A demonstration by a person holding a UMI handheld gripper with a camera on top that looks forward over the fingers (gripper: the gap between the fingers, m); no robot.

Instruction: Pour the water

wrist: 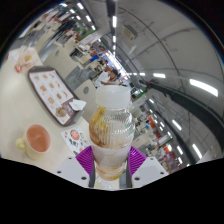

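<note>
Clear ribbed plastic bottle point(112, 125) clamped in the hand-held gripper point(110, 160).

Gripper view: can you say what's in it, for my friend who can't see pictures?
A clear plastic bottle with a white cap stands upright between the gripper's two purple-padded fingers, which press on its sides. It is held above a white table that carries a small bowl and a printed picture menu. Beyond is a large hall with ceiling lights and people seated.
</note>
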